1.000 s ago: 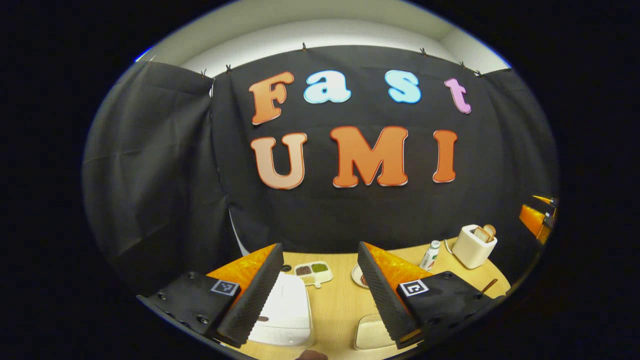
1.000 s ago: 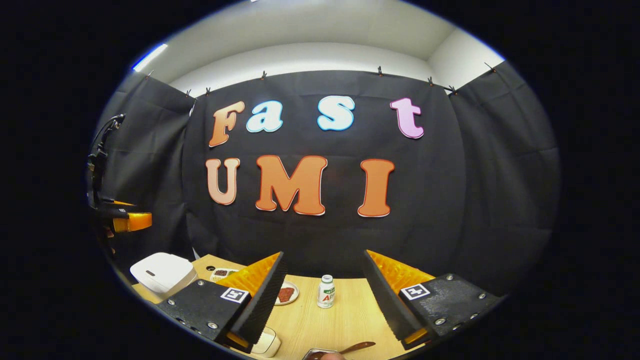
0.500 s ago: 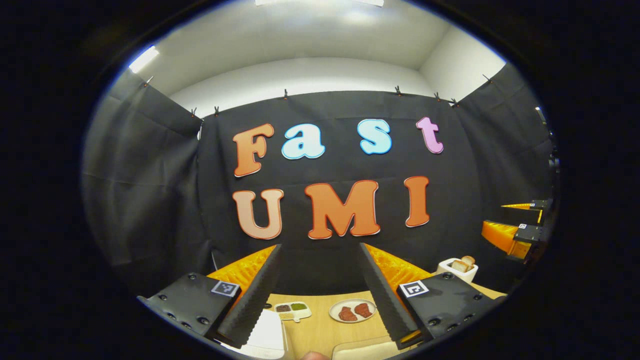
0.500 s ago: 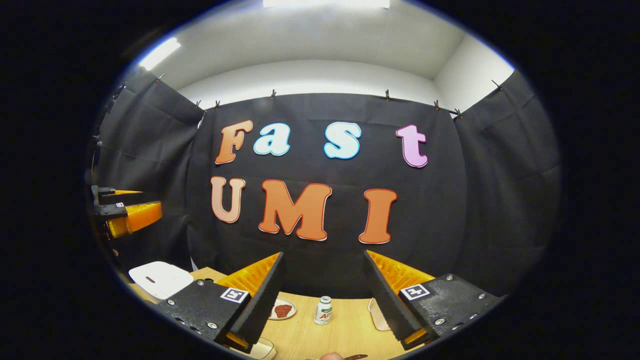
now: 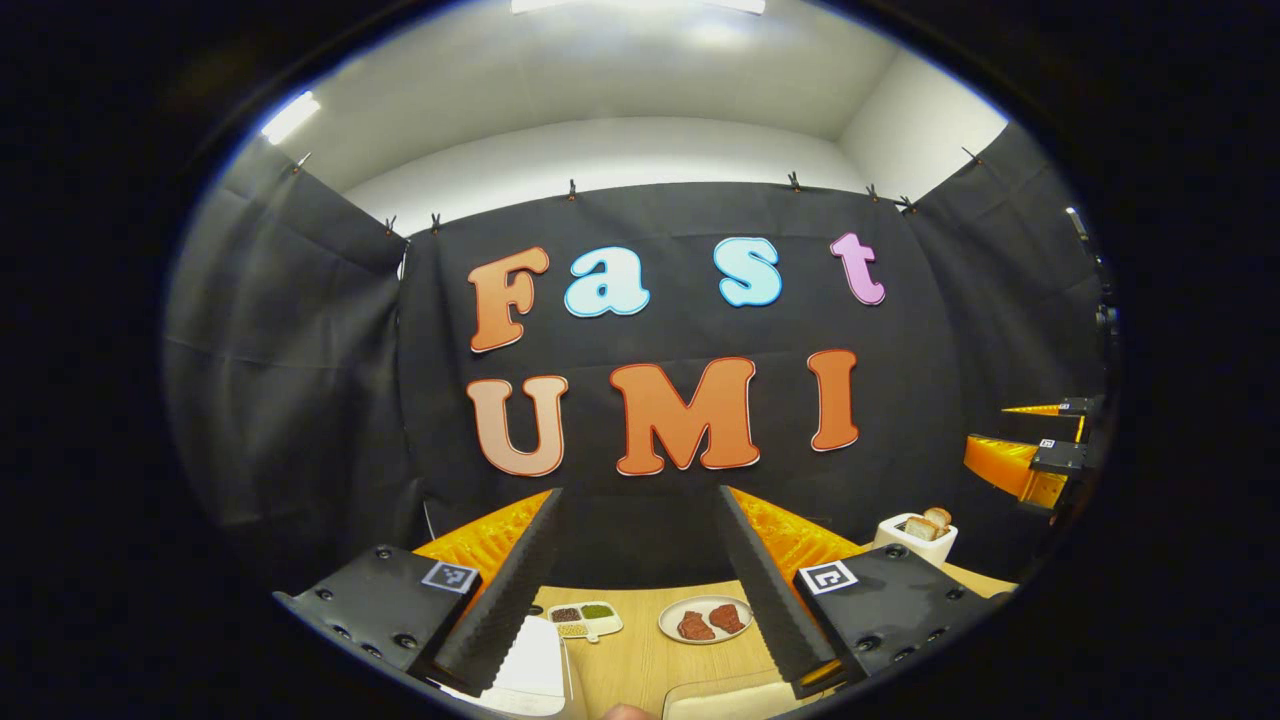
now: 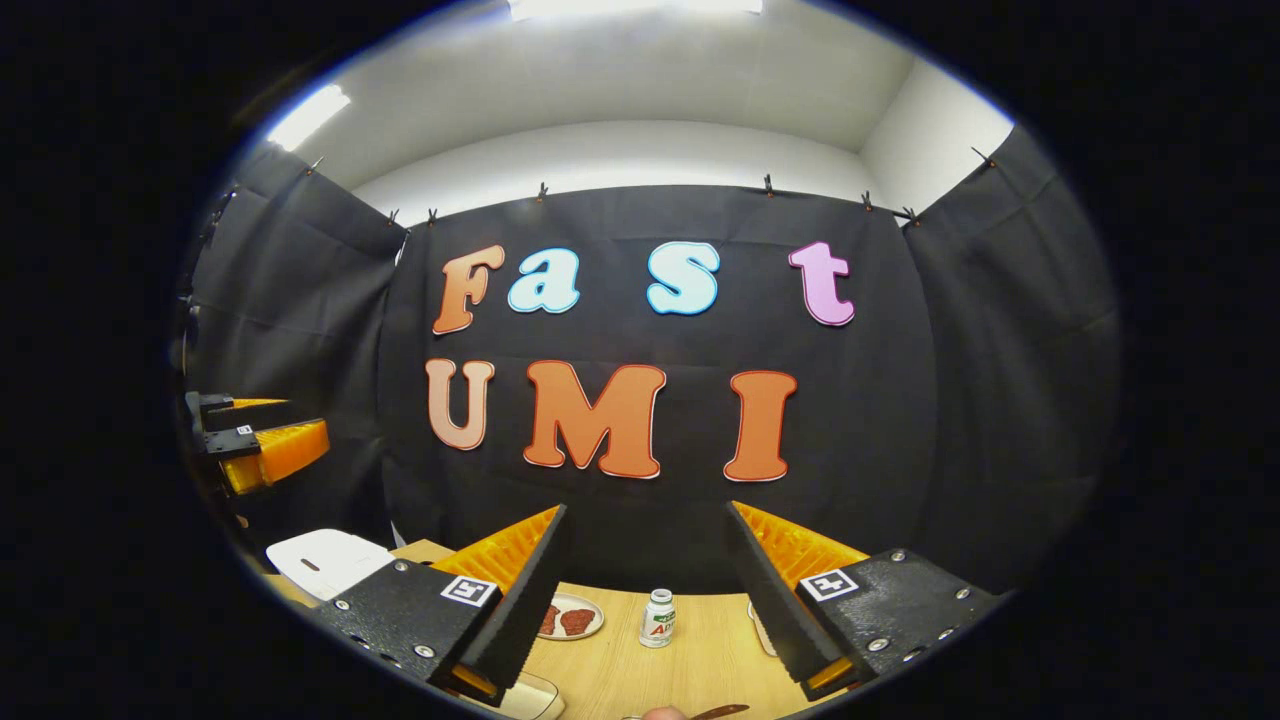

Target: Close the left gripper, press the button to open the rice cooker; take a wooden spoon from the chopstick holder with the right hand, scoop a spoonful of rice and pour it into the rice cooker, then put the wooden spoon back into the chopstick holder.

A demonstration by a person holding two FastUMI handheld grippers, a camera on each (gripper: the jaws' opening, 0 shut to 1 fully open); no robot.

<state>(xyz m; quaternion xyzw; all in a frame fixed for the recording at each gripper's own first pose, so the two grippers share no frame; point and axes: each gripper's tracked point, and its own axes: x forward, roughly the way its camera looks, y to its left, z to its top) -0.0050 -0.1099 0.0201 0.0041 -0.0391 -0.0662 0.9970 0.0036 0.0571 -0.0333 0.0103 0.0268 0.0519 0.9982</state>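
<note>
I see both grippers held high over the tabletop [image 5: 650, 665], left gripper [image 5: 640, 600] and right gripper [image 6: 645, 610] fingers spread wide, gripping nothing; rice cooker [image 6: 325, 562] lid down

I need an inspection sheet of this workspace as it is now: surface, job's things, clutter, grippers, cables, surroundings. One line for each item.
Surface: wooden table, seen low in both views.
Job's things: white rice cooker, lid shut, at the table's left; wooden spoon barely showing at the bottom edge.
Clutter: plate with meat; divided dish of grains; small white bottle; toaster with bread.
Grippers: left gripper open, empty, raised above the table; right gripper open, empty, raised above the table.
Cables: nothing seen.
Surroundings: black cloth wall, white ceiling with lights.
</note>
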